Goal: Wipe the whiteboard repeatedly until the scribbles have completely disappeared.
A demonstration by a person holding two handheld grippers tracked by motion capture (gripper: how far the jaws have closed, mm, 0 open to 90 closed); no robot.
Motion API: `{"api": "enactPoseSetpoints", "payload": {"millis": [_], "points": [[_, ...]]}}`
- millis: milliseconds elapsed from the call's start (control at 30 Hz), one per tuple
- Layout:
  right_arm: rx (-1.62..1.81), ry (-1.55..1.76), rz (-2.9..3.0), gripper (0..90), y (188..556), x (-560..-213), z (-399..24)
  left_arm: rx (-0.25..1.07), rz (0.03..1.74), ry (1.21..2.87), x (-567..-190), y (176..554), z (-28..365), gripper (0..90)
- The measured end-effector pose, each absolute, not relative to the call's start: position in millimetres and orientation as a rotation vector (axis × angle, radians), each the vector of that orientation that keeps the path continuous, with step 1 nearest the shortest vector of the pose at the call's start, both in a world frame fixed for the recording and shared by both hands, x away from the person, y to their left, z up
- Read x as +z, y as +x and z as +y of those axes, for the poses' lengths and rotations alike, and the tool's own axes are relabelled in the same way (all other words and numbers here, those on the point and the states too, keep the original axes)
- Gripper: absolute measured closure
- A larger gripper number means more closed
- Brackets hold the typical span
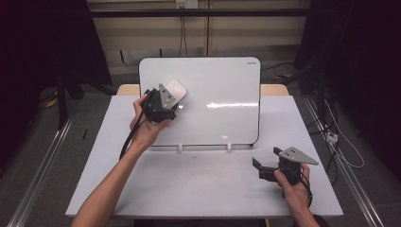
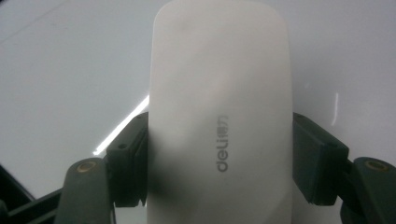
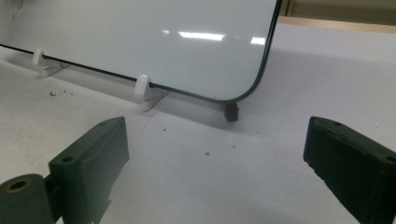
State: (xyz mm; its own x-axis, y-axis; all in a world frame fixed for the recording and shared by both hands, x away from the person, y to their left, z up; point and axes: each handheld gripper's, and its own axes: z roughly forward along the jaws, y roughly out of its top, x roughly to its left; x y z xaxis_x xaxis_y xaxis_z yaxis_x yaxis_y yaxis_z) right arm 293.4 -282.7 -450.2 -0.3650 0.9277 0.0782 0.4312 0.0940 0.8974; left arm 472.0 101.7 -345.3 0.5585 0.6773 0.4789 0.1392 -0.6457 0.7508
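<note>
left gripper view: white eraser (image 2: 219, 116) clamped between left tongs (image 2: 219, 161), against whiteboard (image 2: 70, 70).

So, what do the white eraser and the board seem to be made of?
Eraser: probably smooth matte plastic; its white shell shows soft shading and a printed logo. Board: looks glossy, perhaps coated metal or glass; lamp reflections streak across it, and a thin dark rim edges it.

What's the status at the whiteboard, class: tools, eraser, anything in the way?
Left tool shut on white eraser, against the whiteboard. Right tool open, empty, low over the table. Nothing blocking.
</note>
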Motion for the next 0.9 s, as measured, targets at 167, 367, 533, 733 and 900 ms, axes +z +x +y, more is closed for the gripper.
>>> {"api": "enactPoseSetpoints", "payload": {"millis": [167,367,533,733,900], "points": [[1.233,1.331,1.852,6.7,293.4,-450.2,-282.6,1.042,0.682,2.112,-334.8,480.8,110.7,31.2],[1.232,1.331,1.853,6.7,293.5,-450.3,-282.8,1.040,0.731,2.081,-322.6,491.6,125.0,31.1],[1.230,1.331,1.854,6.7,293.8,-450.5,-282.6,1.056,0.750,2.065,-319.9,493.4,130.2,31.2],[1.233,1.331,1.855,6.8,293.5,-450.5,-282.2,1.056,0.773,2.046,-322.5,492.0,129.1,31.2],[1.233,1.332,1.855,6.8,293.8,-450.5,-281.9,1.041,0.783,2.041,-327.5,489.9,127.2,31.2]]}}
